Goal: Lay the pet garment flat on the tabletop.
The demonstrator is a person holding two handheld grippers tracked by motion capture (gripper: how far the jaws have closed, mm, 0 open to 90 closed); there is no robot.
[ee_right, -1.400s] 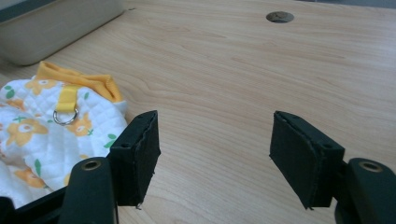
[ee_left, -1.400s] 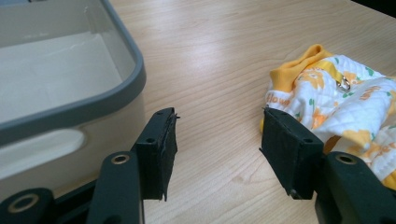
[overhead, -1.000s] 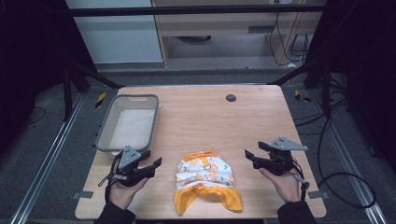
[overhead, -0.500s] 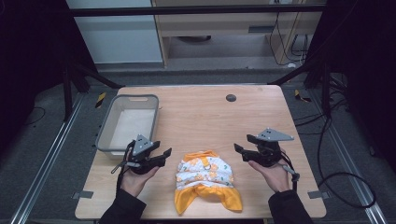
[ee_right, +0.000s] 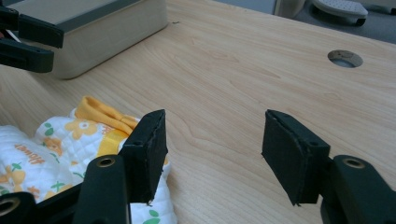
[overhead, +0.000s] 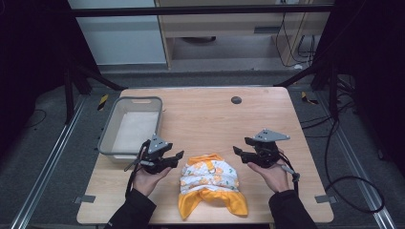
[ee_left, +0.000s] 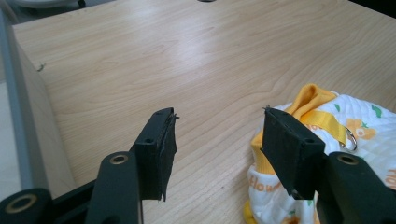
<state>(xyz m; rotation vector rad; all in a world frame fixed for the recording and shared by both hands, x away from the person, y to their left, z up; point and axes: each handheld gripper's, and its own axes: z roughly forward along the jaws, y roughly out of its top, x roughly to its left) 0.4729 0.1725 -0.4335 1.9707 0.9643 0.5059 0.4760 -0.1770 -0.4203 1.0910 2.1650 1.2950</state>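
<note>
A small quilted garment (overhead: 210, 176), white with orange prints and orange trim, lies crumpled near the table's front edge. My left gripper (overhead: 179, 157) sits just left of it, open. In the left gripper view the left gripper (ee_left: 219, 116) has bare wood between its pads, and the garment (ee_left: 364, 121) lies behind the right pad. My right gripper (overhead: 240, 145) hovers just right of the garment. Its jaws have just been closing and still stand open. In the right gripper view the right gripper (ee_right: 215, 116) frames bare table, with the garment (ee_right: 56, 140) beside the left pad.
A grey plastic bin (overhead: 107, 138) stands at the table's left, just behind the left hand; its wall (ee_right: 107, 28) appears in the right gripper view. A round cable hole (overhead: 236, 99) sits near the table's far edge. Cables trail on the floor at the right.
Both hands have moved inward from the table's sides toward the garment. The right gripper's jaws stand a little narrower than before.
</note>
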